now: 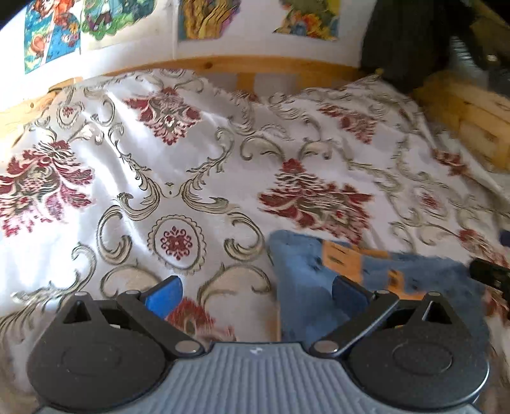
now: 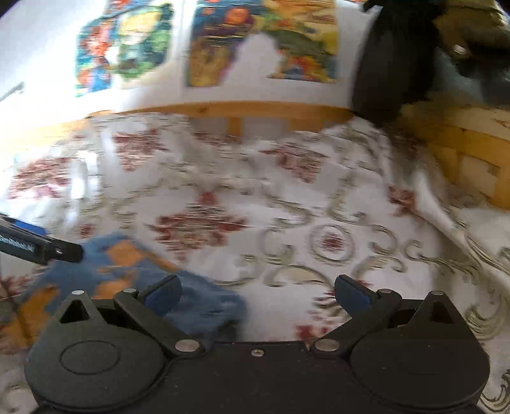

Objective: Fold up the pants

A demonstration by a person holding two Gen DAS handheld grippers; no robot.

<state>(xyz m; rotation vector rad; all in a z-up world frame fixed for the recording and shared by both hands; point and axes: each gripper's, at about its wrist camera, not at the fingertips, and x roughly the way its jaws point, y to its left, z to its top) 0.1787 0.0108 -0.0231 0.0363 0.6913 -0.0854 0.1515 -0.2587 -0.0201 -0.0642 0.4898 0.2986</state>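
Note:
Small blue pants [image 1: 302, 274] with orange patches lie in a compact bundle on the patterned bedspread [image 1: 197, 153]. In the left wrist view they sit at the lower right, under the right finger. My left gripper [image 1: 256, 291] is open, holding nothing. In the right wrist view, which is motion-blurred, the pants [image 2: 134, 274] lie at the lower left, beneath the left finger. My right gripper [image 2: 256, 291] is open too, with nothing between its pads. The left gripper's tip [image 2: 41, 245] shows at the left edge of the right wrist view, just over the pants.
A wooden bed rail [image 1: 223, 65] runs along the far edge below a wall with colourful pictures [image 1: 54, 28]. Dark clothing [image 1: 404, 41] hangs at the far right over a wooden frame [image 1: 471, 114]. The white, red and gold bedspread [image 2: 287, 191] lies creased.

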